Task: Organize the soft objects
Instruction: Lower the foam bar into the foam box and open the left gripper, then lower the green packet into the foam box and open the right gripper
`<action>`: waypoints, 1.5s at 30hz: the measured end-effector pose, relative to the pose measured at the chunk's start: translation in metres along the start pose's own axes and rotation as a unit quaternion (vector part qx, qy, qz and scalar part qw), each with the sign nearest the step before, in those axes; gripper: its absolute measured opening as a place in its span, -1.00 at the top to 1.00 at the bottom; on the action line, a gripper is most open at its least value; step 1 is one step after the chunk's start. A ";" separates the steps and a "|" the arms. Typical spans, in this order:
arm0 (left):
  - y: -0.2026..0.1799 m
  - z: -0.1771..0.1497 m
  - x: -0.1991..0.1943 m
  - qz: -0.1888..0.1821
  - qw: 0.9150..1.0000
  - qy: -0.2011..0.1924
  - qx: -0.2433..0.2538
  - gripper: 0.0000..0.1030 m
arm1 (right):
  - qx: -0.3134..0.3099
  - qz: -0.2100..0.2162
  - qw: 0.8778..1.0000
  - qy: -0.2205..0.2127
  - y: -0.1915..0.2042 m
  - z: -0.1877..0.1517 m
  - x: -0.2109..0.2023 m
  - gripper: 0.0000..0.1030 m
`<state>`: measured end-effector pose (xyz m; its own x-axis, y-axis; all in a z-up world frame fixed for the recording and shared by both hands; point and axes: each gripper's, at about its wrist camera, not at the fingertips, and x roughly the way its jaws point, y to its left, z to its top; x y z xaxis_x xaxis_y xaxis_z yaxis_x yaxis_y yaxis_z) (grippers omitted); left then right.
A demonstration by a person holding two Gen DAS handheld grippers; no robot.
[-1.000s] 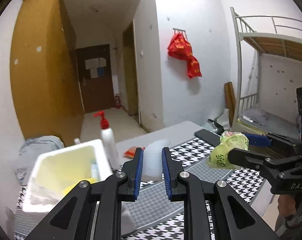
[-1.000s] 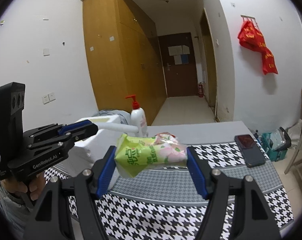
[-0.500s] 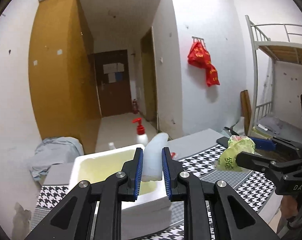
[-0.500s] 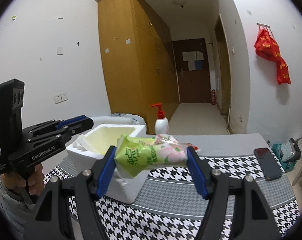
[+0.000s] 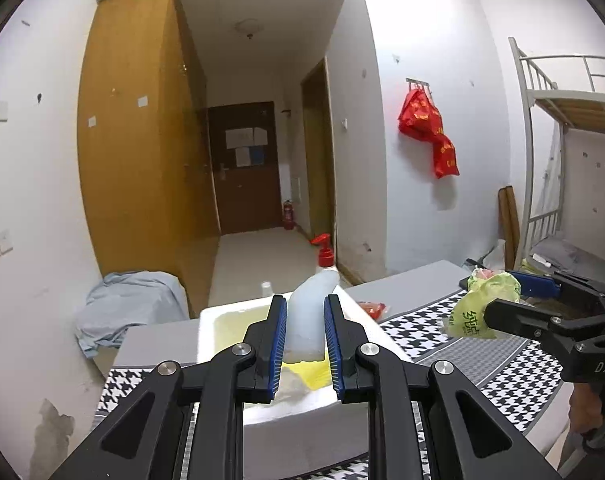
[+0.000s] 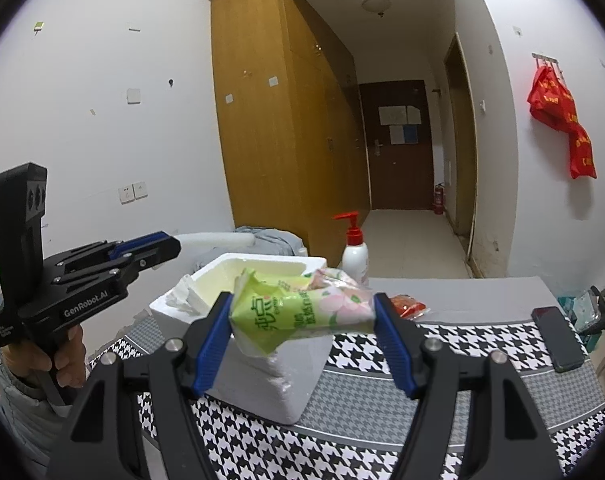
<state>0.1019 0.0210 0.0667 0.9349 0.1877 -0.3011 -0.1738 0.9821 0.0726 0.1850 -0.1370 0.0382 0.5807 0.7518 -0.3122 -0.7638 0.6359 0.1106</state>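
My left gripper (image 5: 305,300) is shut on a pale white soft pack (image 5: 308,316), which stands up between the blue pads, above the open white foam box (image 5: 302,404). Yellowish lining and crumpled white paper show inside the box. My right gripper (image 6: 302,298) is shut on a green and pink tissue pack (image 6: 298,312), held crosswise over the box's (image 6: 270,380) near right corner. In the right wrist view the left gripper (image 6: 154,244) hangs at the left, held by a hand. The right gripper (image 5: 502,296) with its green pack (image 5: 482,312) shows at the right of the left wrist view.
The box stands on a table with a houndstooth cloth (image 6: 462,344). Behind it is a pump bottle (image 6: 354,256) with a red top. A red packet (image 6: 408,306) and a dark phone (image 6: 556,338) lie to the right. A blue-grey cloth heap (image 5: 130,304) sits at the far left, a bunk bed (image 5: 562,120) at the right.
Both grippers have swung left with their packs still held. The foam box has come from the left of each view to lie under the fingers.
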 end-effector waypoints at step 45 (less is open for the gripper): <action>0.047 -0.022 0.010 0.036 0.999 0.023 -0.033 -0.97 | -0.015 -0.009 1.000 0.025 0.024 0.005 0.032 -0.41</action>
<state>0.0965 0.0696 0.0461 0.9041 0.2571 -0.3414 -0.2621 0.9645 0.0325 0.1862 -0.0969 0.0356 0.5801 0.7304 -0.3605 -0.7618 0.6432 0.0772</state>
